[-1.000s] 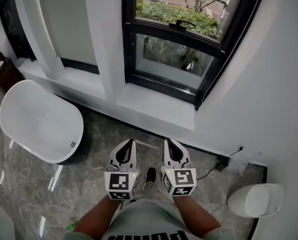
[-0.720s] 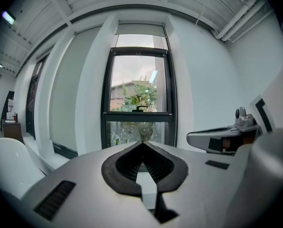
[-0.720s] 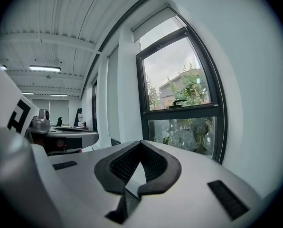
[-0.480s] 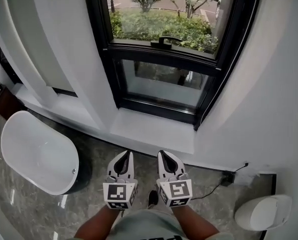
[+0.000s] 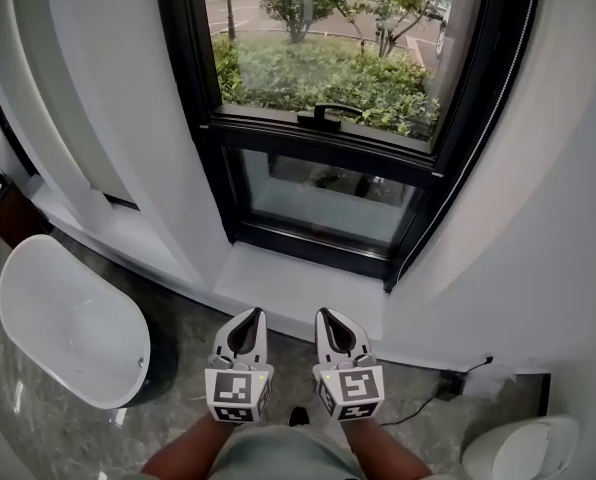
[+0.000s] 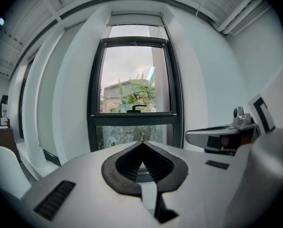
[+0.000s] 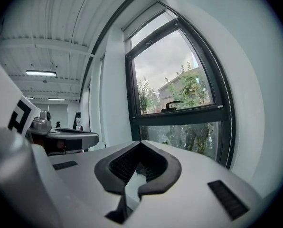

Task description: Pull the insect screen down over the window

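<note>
A tall black-framed window [image 5: 328, 118] stands ahead in the white wall, with a black handle [image 5: 325, 113] on its middle rail. The same window [image 6: 134, 87] fills the middle of the left gripper view, with a white housing [image 6: 134, 19] across its top; no screen shows over the glass. In the right gripper view the window [image 7: 179, 108] lies to the right. My left gripper [image 5: 248, 317] and right gripper [image 5: 330, 316] are held side by side low in front of the sill [image 5: 298, 288], both shut with nothing between the jaws, and apart from the window.
A white bathtub [image 5: 68, 323] stands on the marble floor at the left. A white toilet [image 5: 518, 450] sits at the lower right, with a wall socket and cable [image 5: 448, 383] near it. White wall columns flank the window.
The view has tilted up and closer to the window, so more glass and greenery show. Both grippers stay shut and side by side, lower in the picture.
</note>
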Motion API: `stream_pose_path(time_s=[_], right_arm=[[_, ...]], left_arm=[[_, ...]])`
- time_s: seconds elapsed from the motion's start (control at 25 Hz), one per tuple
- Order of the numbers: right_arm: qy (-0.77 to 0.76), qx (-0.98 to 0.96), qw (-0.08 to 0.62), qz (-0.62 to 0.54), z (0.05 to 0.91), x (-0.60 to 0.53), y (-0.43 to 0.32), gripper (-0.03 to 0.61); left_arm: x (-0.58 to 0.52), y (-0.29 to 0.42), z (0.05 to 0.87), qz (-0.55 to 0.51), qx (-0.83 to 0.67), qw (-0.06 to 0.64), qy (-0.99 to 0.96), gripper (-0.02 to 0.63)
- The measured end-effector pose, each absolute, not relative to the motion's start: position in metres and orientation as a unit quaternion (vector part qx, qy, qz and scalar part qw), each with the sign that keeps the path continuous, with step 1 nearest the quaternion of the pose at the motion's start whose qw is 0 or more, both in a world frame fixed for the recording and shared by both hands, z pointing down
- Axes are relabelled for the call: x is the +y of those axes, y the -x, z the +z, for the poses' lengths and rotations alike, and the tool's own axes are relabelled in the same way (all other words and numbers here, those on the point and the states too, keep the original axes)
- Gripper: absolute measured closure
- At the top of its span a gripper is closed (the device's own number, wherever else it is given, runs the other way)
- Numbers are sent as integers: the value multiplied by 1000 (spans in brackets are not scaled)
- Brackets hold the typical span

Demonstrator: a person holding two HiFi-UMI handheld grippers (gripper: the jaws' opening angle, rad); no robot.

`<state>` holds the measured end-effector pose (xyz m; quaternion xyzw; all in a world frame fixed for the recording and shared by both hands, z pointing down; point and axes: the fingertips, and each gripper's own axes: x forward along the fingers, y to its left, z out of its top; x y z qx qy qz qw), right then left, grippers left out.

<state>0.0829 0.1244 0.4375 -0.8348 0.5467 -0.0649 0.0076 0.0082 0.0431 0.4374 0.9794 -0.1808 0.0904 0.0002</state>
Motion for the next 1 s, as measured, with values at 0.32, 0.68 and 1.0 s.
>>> stream_pose_path(time_s=[0.32, 0.68, 1.0], right_arm=[[844, 534, -24, -50, 419, 95, -128, 581], [859, 506, -72, -36, 383, 11, -184, 581], [880, 463, -92, -51, 359, -63, -227, 580]], left_arm=[[5, -68, 416, 92, -140, -13, -986, 601], [-79, -134, 371, 91, -60, -57, -992, 600], [-167, -168, 335, 68, 3, -83, -994, 472]])
